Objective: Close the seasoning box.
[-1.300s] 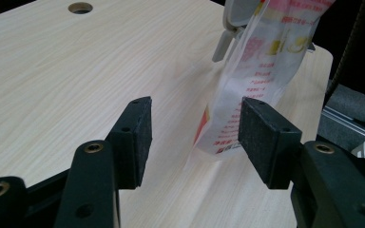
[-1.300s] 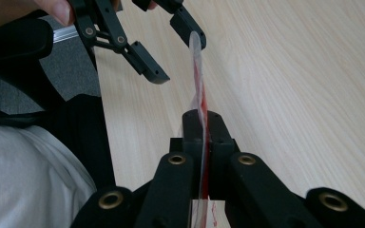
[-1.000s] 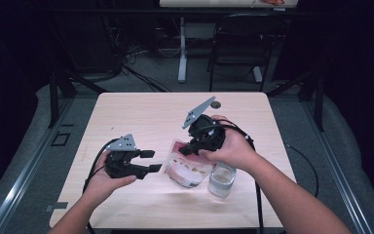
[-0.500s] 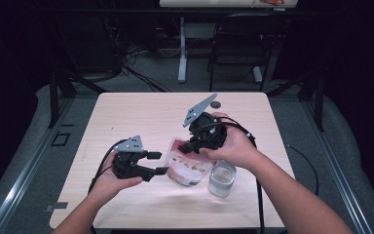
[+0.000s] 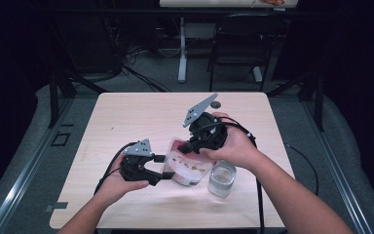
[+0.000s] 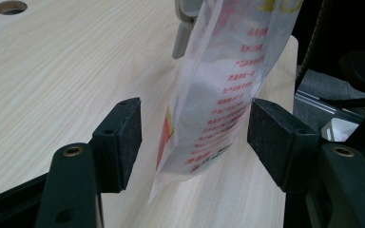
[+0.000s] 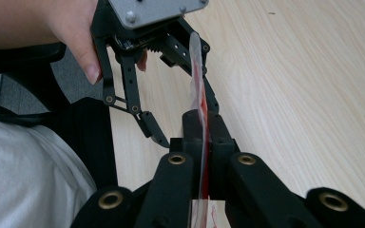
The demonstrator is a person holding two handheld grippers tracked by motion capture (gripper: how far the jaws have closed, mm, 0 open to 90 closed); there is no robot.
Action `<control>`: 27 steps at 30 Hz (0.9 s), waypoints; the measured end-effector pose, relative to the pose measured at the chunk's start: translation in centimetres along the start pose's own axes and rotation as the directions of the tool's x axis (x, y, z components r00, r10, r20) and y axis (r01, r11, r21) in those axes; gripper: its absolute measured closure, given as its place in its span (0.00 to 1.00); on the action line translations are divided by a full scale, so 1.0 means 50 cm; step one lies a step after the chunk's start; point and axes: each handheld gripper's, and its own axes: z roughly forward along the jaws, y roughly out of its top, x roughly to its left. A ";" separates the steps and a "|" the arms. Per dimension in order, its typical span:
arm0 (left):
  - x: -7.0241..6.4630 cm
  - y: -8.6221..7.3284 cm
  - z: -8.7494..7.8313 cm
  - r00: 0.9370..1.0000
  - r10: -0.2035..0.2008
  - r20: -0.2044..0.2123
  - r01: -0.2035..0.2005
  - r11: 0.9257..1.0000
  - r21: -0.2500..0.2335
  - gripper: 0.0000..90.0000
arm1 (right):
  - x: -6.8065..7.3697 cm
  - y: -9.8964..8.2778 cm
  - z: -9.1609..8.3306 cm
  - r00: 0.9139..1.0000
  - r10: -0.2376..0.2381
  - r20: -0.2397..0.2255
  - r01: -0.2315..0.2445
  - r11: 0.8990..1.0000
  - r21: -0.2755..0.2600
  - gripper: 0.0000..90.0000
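A clear plastic snack bag (image 5: 187, 165) with red print hangs upright over the wooden table (image 5: 126, 122). My right gripper (image 5: 189, 147) is shut on its top edge, and in the right gripper view the thin edge of the bag (image 7: 197, 90) runs up from between the closed jaws (image 7: 202, 142). My left gripper (image 5: 163, 168) reaches in from the left. Its jaws have just been opening and now stand wide on either side of the bag's lower part (image 6: 218, 95). The pads (image 6: 126, 137) are not pressing on it. The left gripper (image 7: 142, 61) also shows beyond the bag.
A glass of water (image 5: 222, 178) stands just right of the bag, close under my right hand. A small round hole (image 5: 215, 105) is in the table near its far edge. Beyond the table are a chair (image 5: 243, 44) and desk legs.
My left gripper has moved right toward the bag, and its jaws now straddle the bag's lower edge. The right gripper and the bag have stayed where they were.
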 end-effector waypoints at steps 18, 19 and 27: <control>-0.004 -0.002 0.029 0.999 0.012 0.050 -0.012 1.000 0.001 0.40 | 0.005 0.006 -0.013 1.000 -0.020 0.000 0.020 1.000 -0.015 1.00; -0.005 -0.002 0.030 0.999 0.012 0.051 -0.012 1.000 0.000 0.41 | 0.006 0.007 -0.013 1.000 -0.018 -0.001 0.017 1.000 -0.019 1.00; -0.003 -0.002 0.035 0.998 0.013 0.054 -0.013 1.000 0.000 0.40 | 0.008 0.012 -0.014 1.000 -0.027 -0.002 0.027 0.999 -0.019 1.00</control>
